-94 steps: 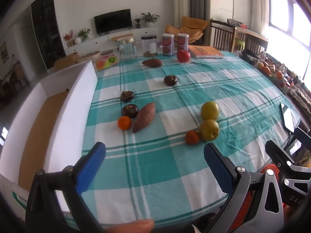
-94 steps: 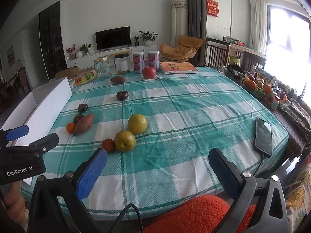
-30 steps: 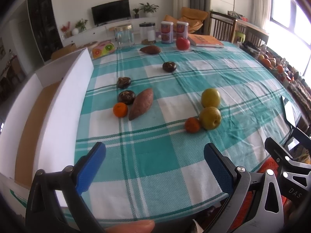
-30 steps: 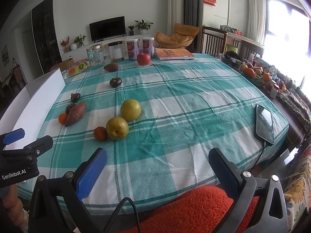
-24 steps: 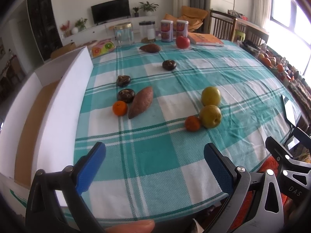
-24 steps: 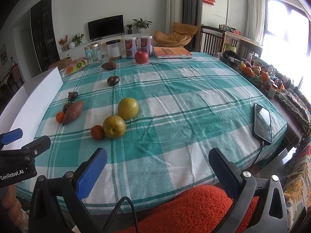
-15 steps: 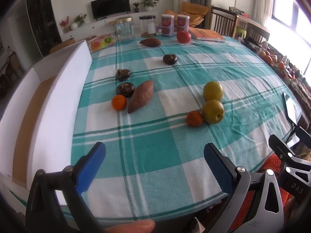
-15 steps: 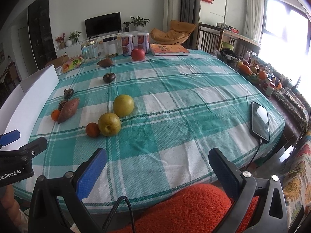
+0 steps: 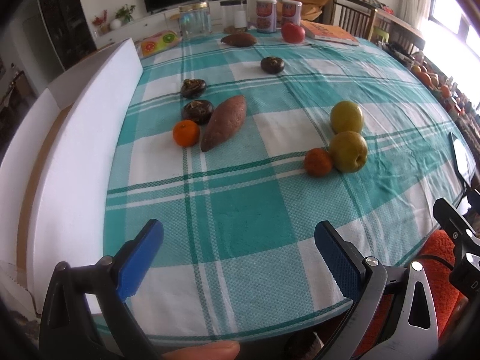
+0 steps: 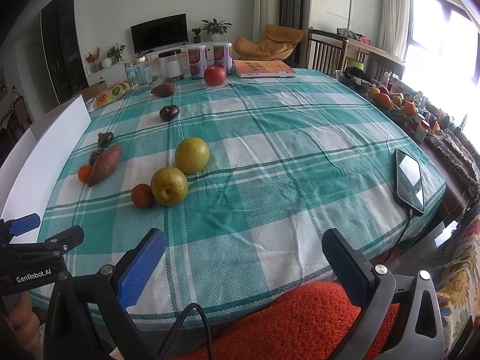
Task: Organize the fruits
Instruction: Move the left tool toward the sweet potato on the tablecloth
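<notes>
Blue-padded left gripper (image 9: 238, 250) and right gripper (image 10: 243, 258): jaws spread, empty. Nearest mandarin (image 9: 318, 162) ahead-right of left jaws; approach low, centre fruit btwn pads.

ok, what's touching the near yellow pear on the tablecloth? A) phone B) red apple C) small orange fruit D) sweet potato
C: the small orange fruit sits right against the near yellow pear, while the sweet potato, red apple and phone all lie well apart from it.
</notes>
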